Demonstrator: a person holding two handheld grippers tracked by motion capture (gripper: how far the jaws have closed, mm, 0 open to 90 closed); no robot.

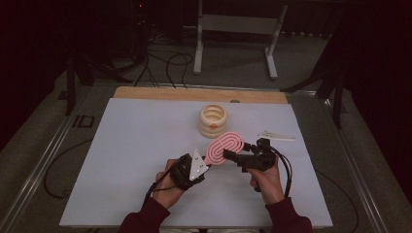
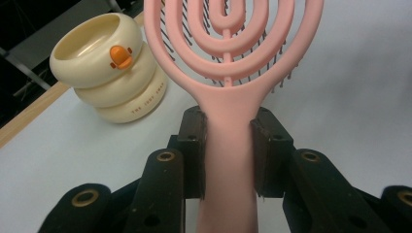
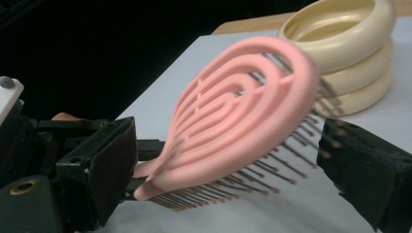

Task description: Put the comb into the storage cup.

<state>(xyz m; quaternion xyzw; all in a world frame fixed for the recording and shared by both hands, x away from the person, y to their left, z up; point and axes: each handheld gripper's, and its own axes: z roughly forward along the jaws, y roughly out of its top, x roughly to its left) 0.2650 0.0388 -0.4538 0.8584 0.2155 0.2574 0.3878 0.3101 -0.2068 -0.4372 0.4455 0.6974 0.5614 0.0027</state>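
A pink hairbrush (image 1: 222,147) with a looped, open-work head is held off the table. My left gripper (image 2: 227,145) is shut on its handle, both pads pressing the handle's sides; in the high view the left gripper (image 1: 208,165) sits just left of the brush. My right gripper (image 3: 226,145) is open, with the brush head (image 3: 233,116) between its jaws, bristles toward the right-hand jaw. Neither pad presses on the brush. In the high view the right gripper (image 1: 232,156) comes in from the right. Behind stands a cream ringed cup (image 1: 213,120) with an orange duck bill (image 2: 120,56).
A small white flat object (image 1: 276,136) lies on the white table sheet (image 1: 136,160) right of the cup. A wooden strip (image 1: 194,93) runs along the far edge. Beyond the table are cables and a metal stand (image 1: 238,29) on the floor.
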